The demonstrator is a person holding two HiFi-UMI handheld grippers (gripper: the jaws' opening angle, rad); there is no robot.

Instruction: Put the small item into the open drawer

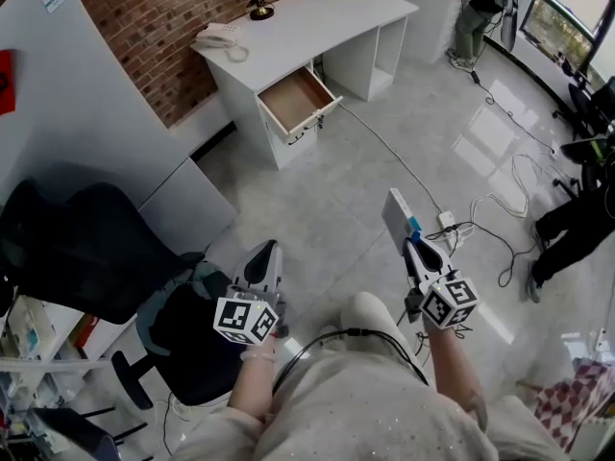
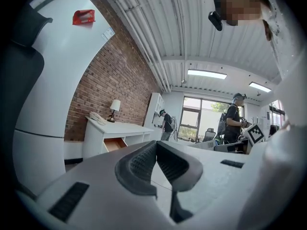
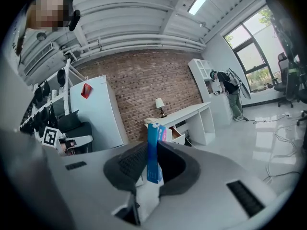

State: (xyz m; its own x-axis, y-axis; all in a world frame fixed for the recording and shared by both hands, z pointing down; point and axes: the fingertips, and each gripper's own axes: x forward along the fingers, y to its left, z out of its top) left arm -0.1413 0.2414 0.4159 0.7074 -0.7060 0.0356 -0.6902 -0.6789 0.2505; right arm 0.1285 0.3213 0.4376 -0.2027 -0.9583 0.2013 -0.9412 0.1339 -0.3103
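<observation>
path: open floor (image 1: 327, 200) to drawer (image 1: 293, 99) | right: cable (image 1: 394, 158) | left: chair (image 1: 86, 248)

The right claw (image 3: 152, 146) has its two jaws pressed on a thin blue box (image 3: 153, 162), which stands upright between them. Far behind, a white bench (image 3: 187, 112) with a lamp (image 3: 159, 104) stands against a brick wall (image 3: 144, 80), its drawer (image 3: 174, 133) open

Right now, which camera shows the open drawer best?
The head view: it looks down into the open drawer, showing its wooden inside. The left gripper view shows it small and far away. In the right gripper view it only peeks out beside the blue box.
</observation>
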